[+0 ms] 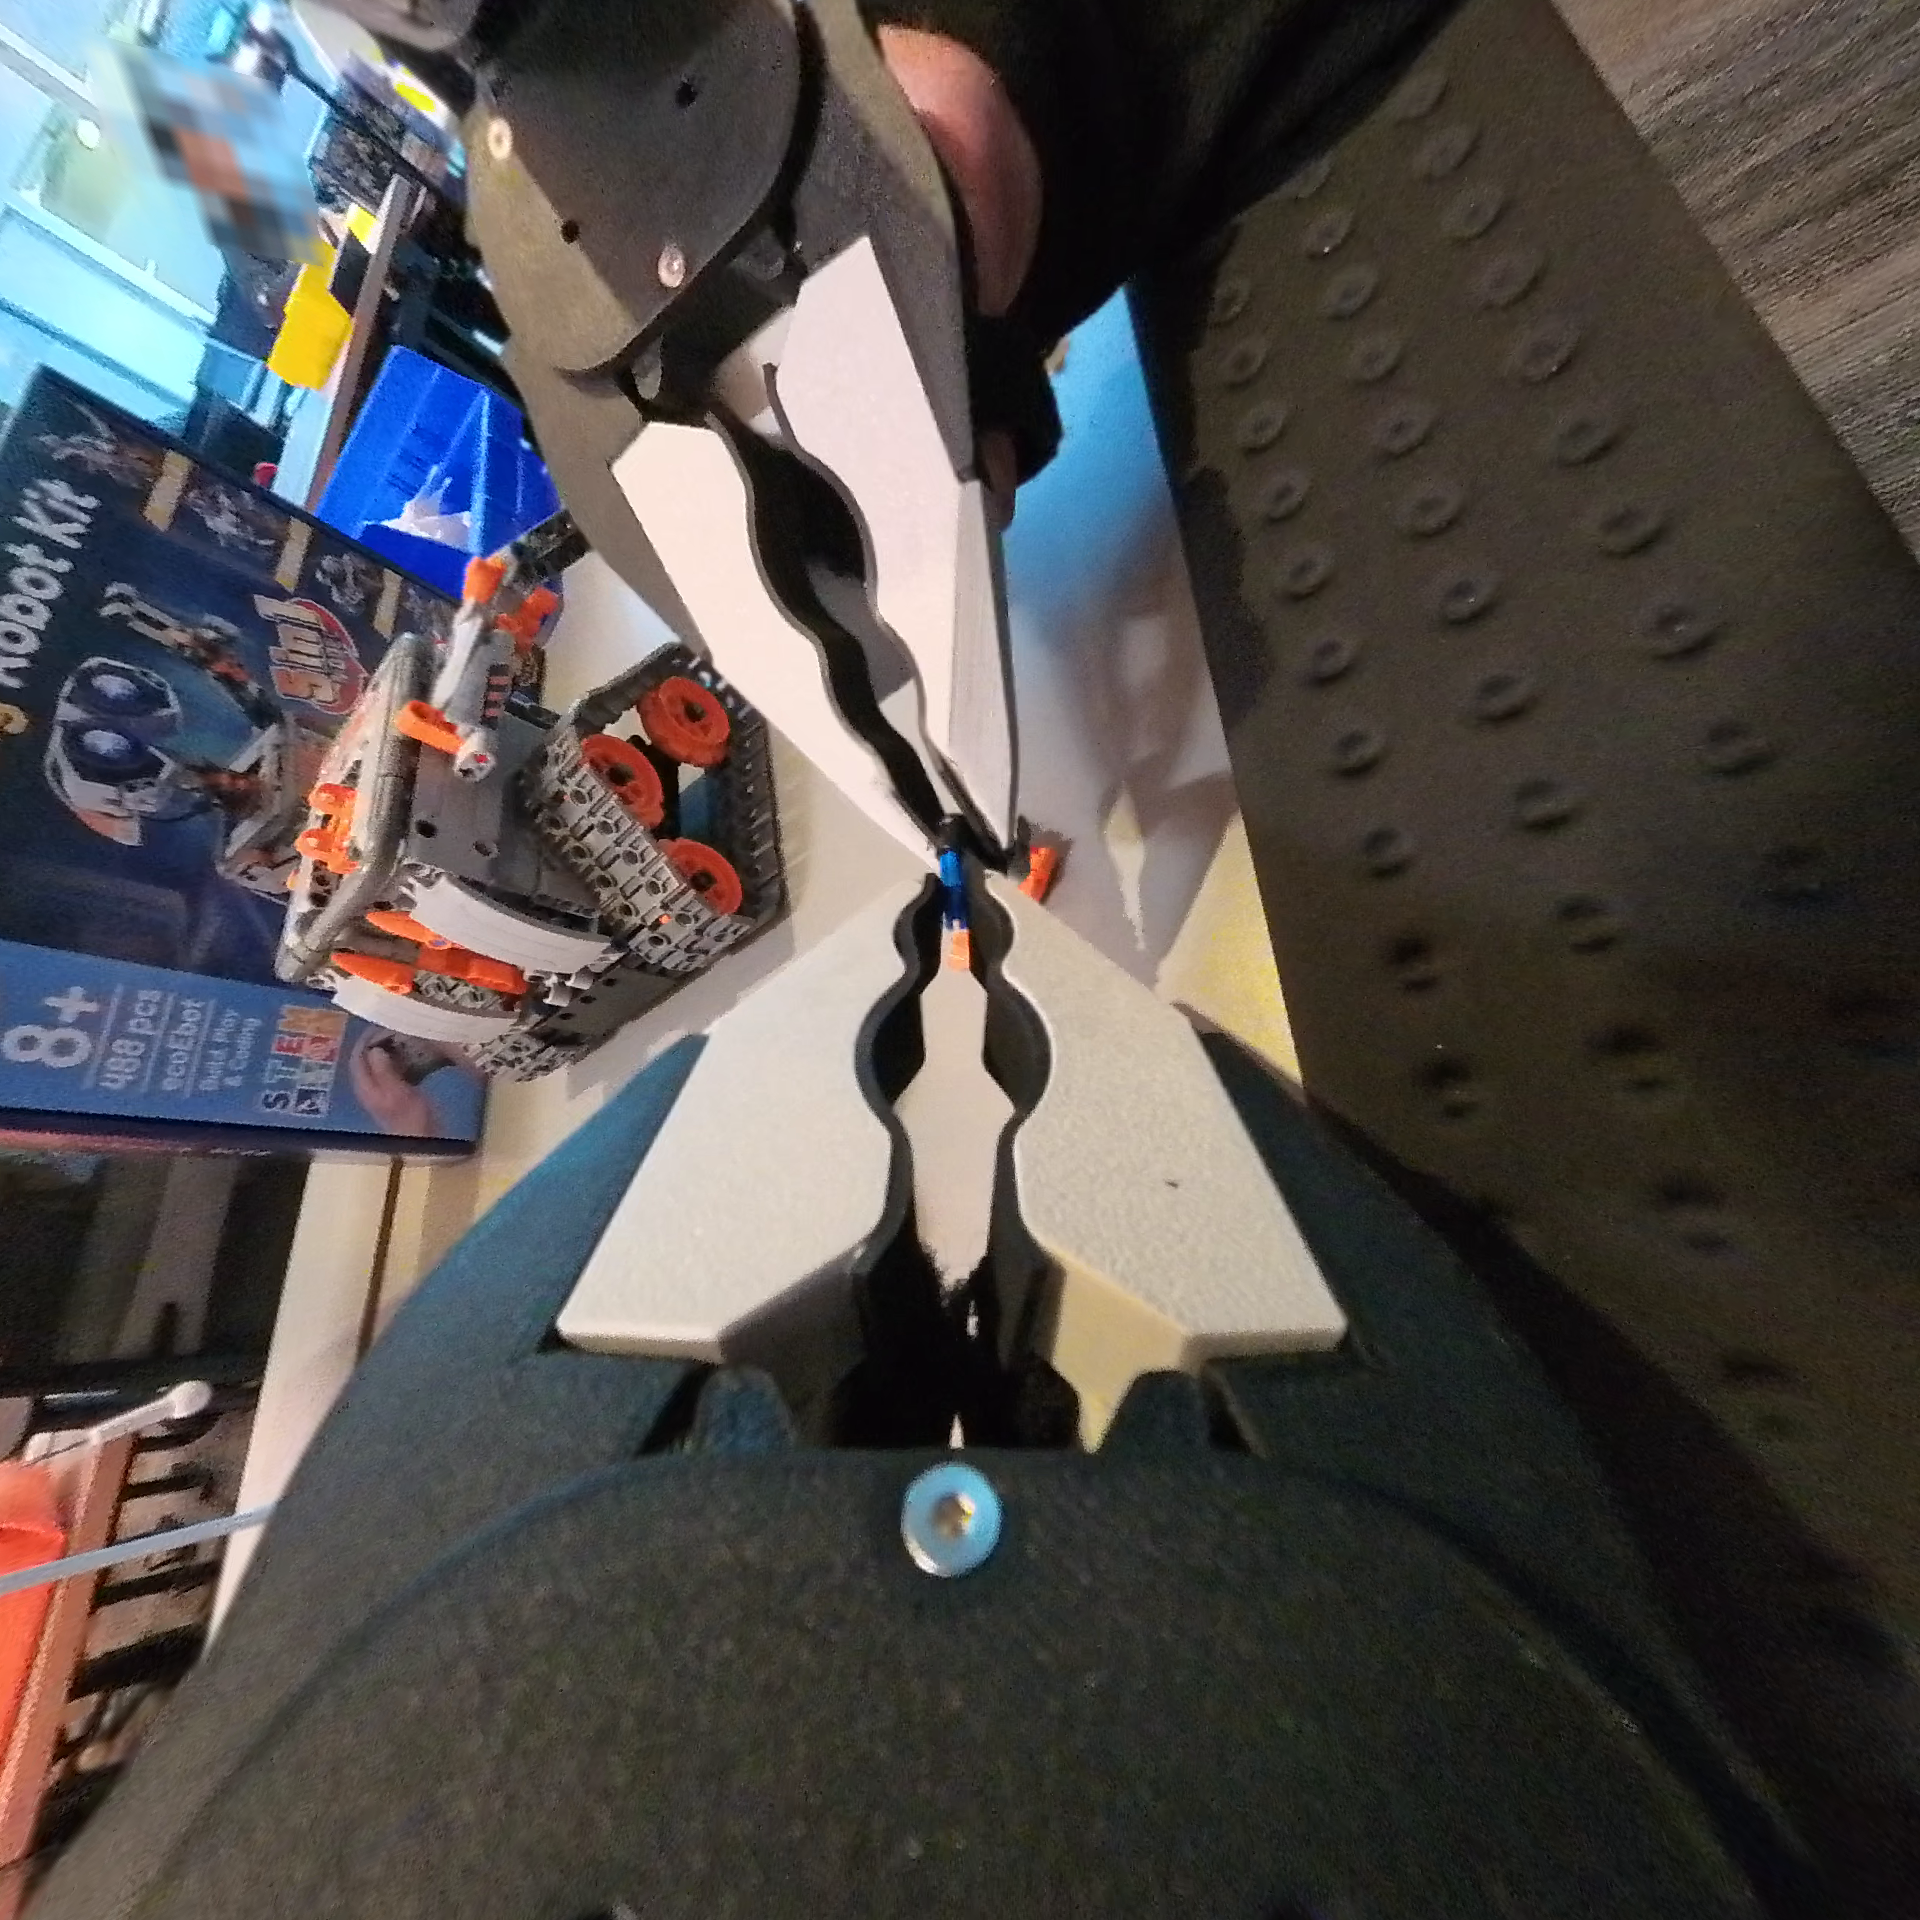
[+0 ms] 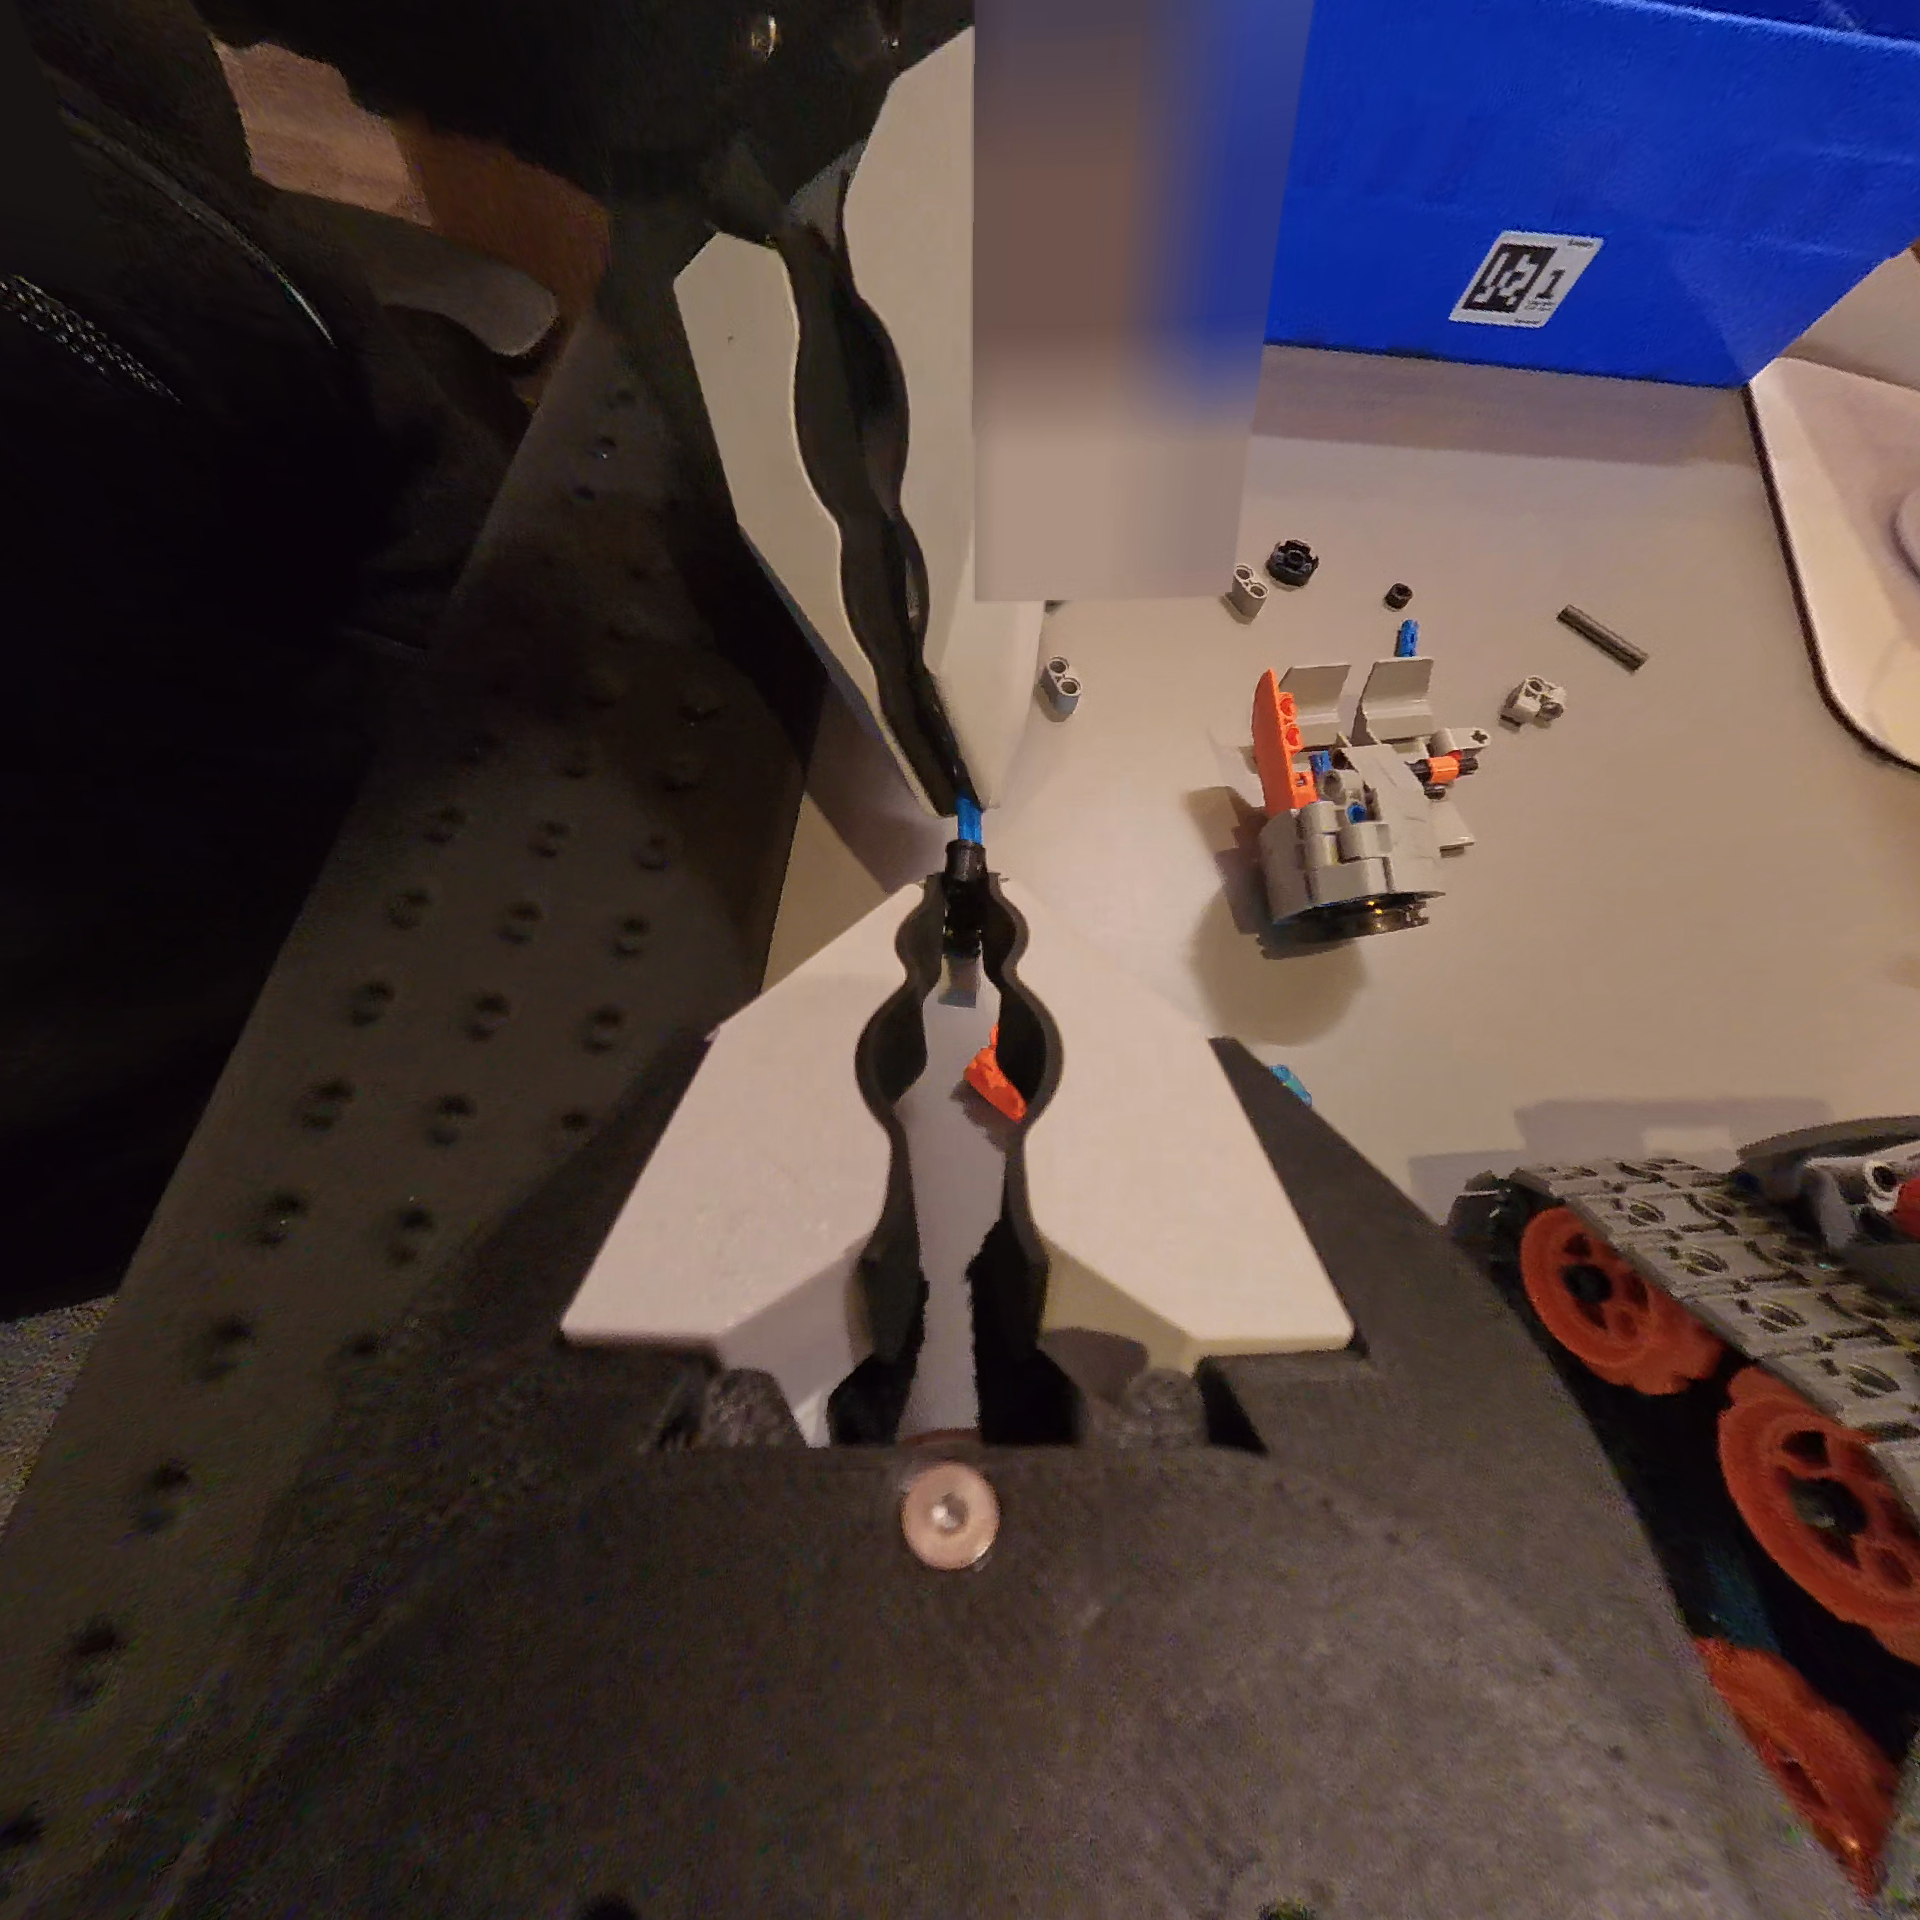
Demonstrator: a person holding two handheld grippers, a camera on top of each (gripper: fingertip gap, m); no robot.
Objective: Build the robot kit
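Note:
My left gripper is shut on a small blue pin with an orange end, held at its fingertips. My right gripper is shut on a small black connector. The two grippers meet tip to tip a little above the pale table. The blue pin sticks out of the left gripper and its end sits in the black connector. In the left wrist view the right gripper comes down from the top with the black connector. A gloved hand holds it.
A grey and orange tracked robot model stands left of the grippers and also shows in the right wrist view. Its kit box, a blue bin, a small grey sub-assembly, loose pieces, an orange piece and a black perforated board are nearby. Only a small space, under 4 cm, lies between the two pairs of fingers.

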